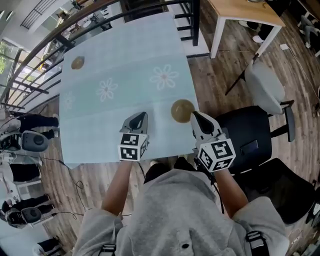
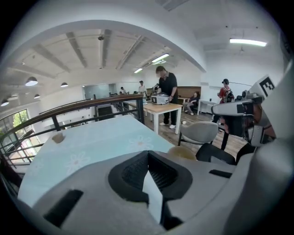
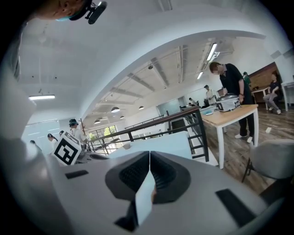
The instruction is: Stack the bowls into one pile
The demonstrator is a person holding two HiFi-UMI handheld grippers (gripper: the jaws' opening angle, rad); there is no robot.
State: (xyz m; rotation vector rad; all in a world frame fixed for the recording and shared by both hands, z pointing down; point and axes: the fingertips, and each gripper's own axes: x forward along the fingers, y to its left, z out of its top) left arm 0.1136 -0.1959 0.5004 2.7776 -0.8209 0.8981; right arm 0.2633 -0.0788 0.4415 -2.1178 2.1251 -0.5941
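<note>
A brown bowl point(image 1: 182, 110) sits on the pale blue flowered tablecloth point(image 1: 125, 60) close to the table's right edge. A second, smaller brown bowl point(image 1: 77, 63) stands far off at the back left. My left gripper point(image 1: 142, 115) hovers over the near part of the table, left of the near bowl, shut with nothing in it. My right gripper point(image 1: 194, 114) is just right of the near bowl's rim, jaws together and empty. In the left gripper view the near bowl point(image 2: 182, 152) peeks over the closed jaws and the far bowl point(image 2: 58, 137) lies at the table's far left.
A black office chair point(image 1: 250, 137) and a grey chair point(image 1: 267, 87) stand right of the table. A dark railing point(image 1: 95, 22) runs behind it, with a wooden table point(image 1: 245, 12) beyond. People stand at that wooden table point(image 2: 161, 109) in the background.
</note>
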